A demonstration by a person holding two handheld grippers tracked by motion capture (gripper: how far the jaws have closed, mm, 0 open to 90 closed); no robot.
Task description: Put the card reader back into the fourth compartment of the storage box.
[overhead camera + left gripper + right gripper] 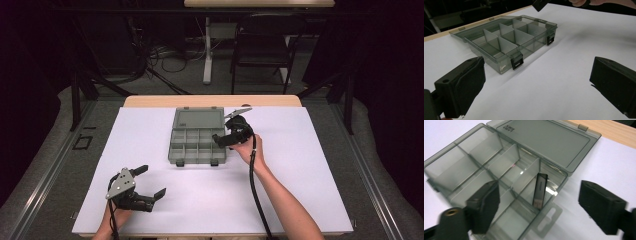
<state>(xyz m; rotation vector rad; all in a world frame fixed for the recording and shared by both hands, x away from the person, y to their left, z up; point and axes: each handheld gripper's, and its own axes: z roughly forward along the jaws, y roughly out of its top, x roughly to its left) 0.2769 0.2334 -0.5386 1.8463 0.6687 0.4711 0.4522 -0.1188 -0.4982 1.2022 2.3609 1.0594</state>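
Nearest us, the left tongs hovered with jaws wide apart above the white surface, holding nothing. We judged the main risk lay at the right tongs, also spread and empty, poised over the box at its right edge: a careless dip could knock the thin dividers or shove the light box across the sheet. The box sat near the middle of the surface, smoky clear plastic, lid laid flat open behind, two black latches in front. Inside one right-hand compartment a small stick leaned against the wall, dark with a silvery end.
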